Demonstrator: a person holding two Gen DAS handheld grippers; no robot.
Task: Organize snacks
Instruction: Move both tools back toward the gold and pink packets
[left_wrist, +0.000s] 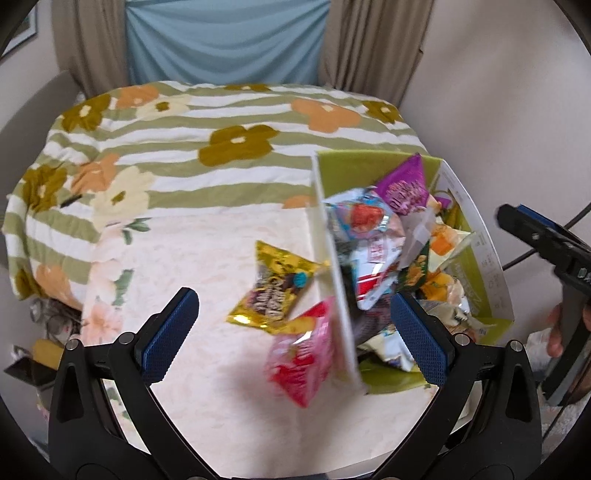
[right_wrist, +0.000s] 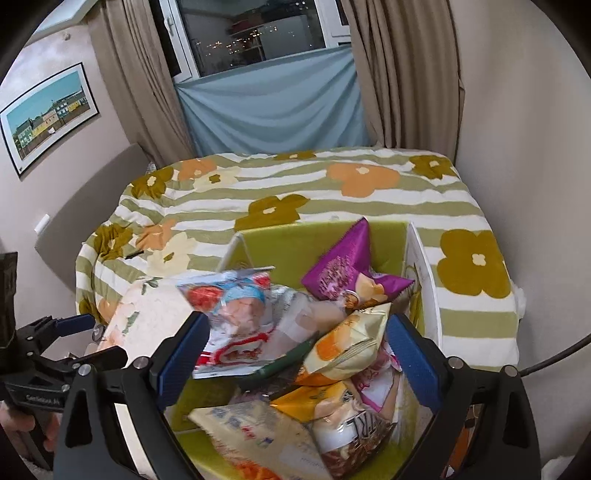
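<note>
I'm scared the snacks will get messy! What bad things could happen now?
The green box is heaped above its rim, so grabbing one bag, like the purple bag, might tip its neighbours out. The gold bag and pink bag lie outside against the box wall; the open left claw could bump that wall while reaching for them. The open right claw hovers over crinkly bags and may pinch two at once.

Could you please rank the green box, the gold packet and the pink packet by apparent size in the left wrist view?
1. green box
2. pink packet and gold packet: look alike; motion blur and nearness leave it unsure.
</note>
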